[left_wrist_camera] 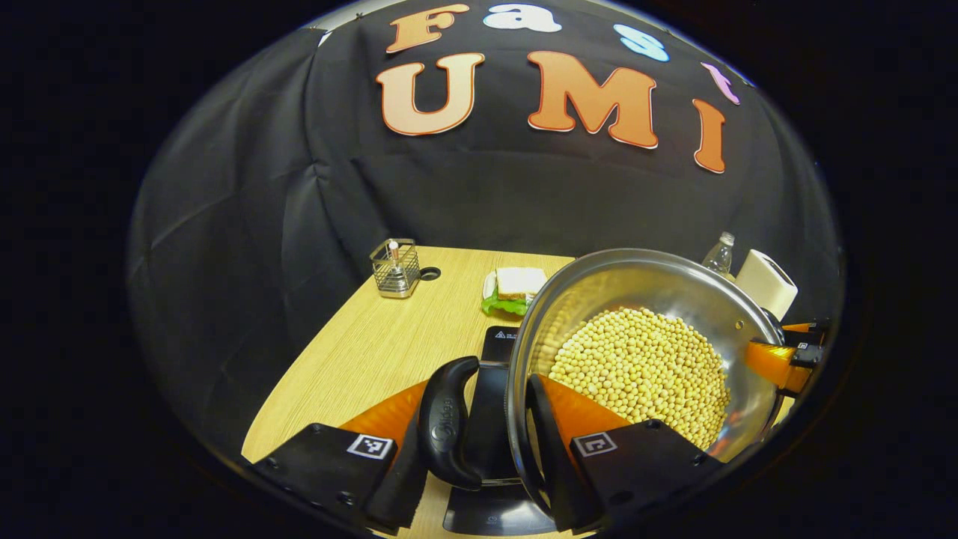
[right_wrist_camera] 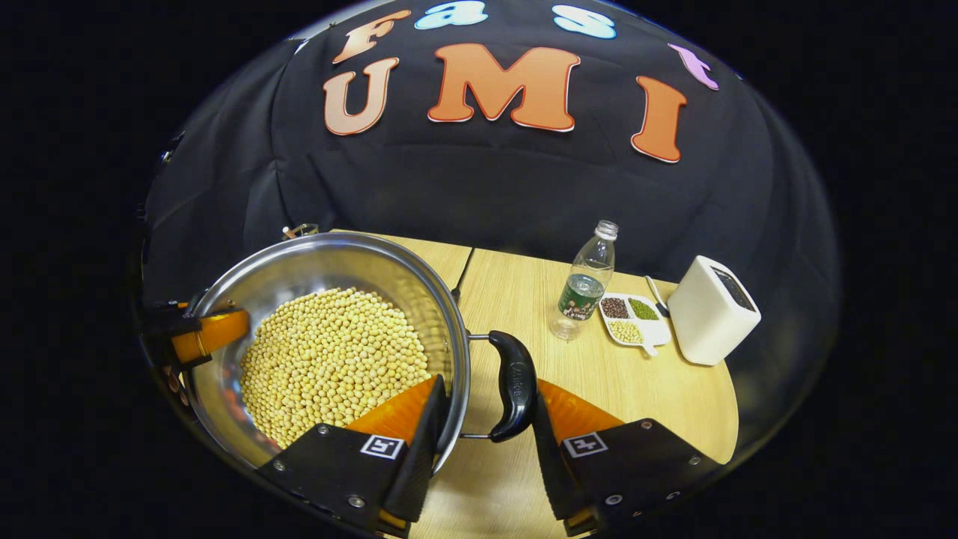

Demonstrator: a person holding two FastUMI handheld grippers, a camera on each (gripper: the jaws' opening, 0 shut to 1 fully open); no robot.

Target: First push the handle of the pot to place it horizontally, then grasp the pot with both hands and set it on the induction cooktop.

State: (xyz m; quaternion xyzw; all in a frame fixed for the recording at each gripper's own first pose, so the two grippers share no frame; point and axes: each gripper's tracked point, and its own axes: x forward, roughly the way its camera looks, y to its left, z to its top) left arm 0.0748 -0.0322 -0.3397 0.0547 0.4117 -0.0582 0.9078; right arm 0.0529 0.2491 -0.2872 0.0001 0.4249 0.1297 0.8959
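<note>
In the left gripper view, the left gripper [left_wrist_camera: 479, 449] pinches a side handle [left_wrist_camera: 447, 421] and the rim of the bean-filled pot [left_wrist_camera: 636, 359], above the induction cooktop [left_wrist_camera: 490, 374]; a sandwich [left_wrist_camera: 515, 290] and wire basket [left_wrist_camera: 395, 268] sit behind. In the right gripper view, the right gripper [right_wrist_camera: 483, 442] clamps the opposite handle [right_wrist_camera: 513, 385] and wall; a bottle [right_wrist_camera: 587, 281], bean dish [right_wrist_camera: 632, 318] and white box [right_wrist_camera: 711, 311] stand on the table [right_wrist_camera: 636, 397].

left tool [left_wrist_camera: 479, 438]: fingers clamped, level | right tool [right_wrist_camera: 479, 430]: fingers clamped, level

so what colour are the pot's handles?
Black handles, clearest in the right gripper view.
</note>
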